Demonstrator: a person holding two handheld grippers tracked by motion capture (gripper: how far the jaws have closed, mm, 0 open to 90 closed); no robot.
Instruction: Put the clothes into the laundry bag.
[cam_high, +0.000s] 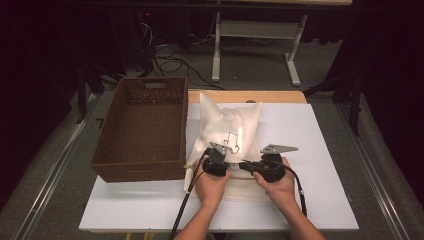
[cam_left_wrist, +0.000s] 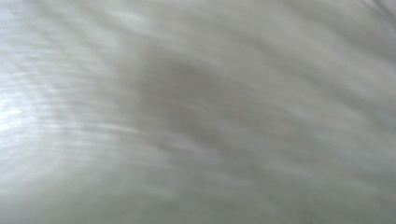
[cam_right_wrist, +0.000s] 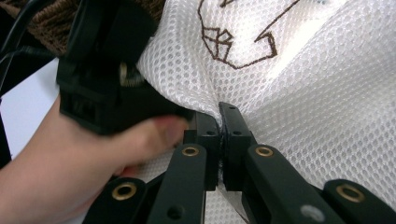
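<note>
Bag: a white mesh bag (cam_high: 227, 131) with a brown line drawing stitched on it lies on the table's white top (cam_high: 320, 150), near the middle; its far corners point toward 12 o'clock and its near edge sits under the two grippers.
Right gripper: the right gripper (cam_right_wrist: 219, 122) has its black jaws pressed together on a pinched fold of the mesh, as the right gripper view shows; in the high view it sits at the bag's near edge, at about 5 o'clock from the drawing.
Left gripper: the left gripper (cam_high: 216, 165) sits just beside the right one, at about 7 o'clock from the drawing; its jaws are closed, and its own view is a grey blur, so whether mesh is caught between them cannot be told.
Hands: the left hand (cam_high: 210, 184) and right hand (cam_high: 278, 188) come in from 6 o'clock.
Basket: a brown woven basket (cam_high: 142, 150) stands at 9 o'clock from the bag, just beside it.
</note>
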